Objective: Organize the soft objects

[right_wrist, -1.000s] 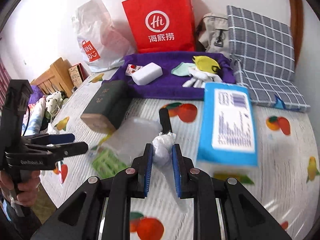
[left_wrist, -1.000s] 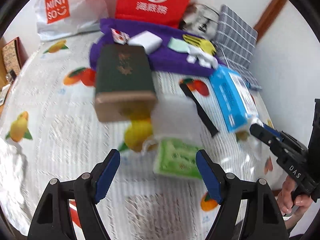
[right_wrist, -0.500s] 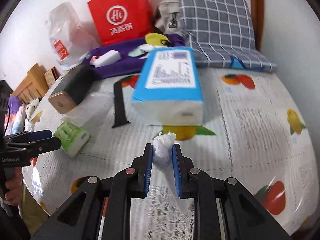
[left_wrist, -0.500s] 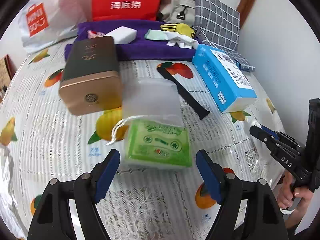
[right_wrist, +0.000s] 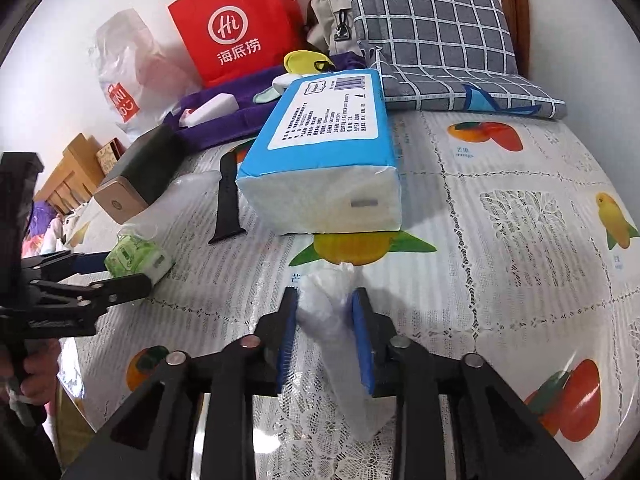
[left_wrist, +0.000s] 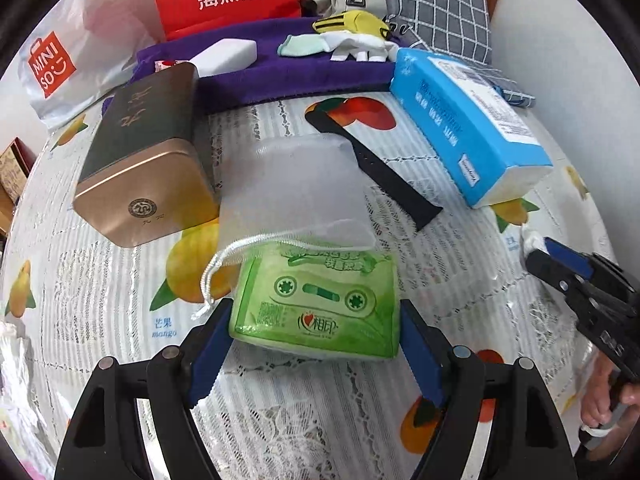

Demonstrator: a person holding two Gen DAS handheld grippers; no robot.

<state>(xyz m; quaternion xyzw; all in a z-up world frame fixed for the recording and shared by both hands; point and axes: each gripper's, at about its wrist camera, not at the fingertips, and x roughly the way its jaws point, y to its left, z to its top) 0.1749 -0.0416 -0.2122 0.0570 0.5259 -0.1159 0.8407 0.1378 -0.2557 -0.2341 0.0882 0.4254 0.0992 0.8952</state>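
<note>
Right tongs opening around white plastic bag; left tongs straddle green tissue pack.

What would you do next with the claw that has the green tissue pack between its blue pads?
Probably close the left claw on the green tissue pack. Its pads already sit on either side of the pack, seemingly not yet pressing. The right claw is opening around the crumpled white bag, so it needs nothing.
</note>
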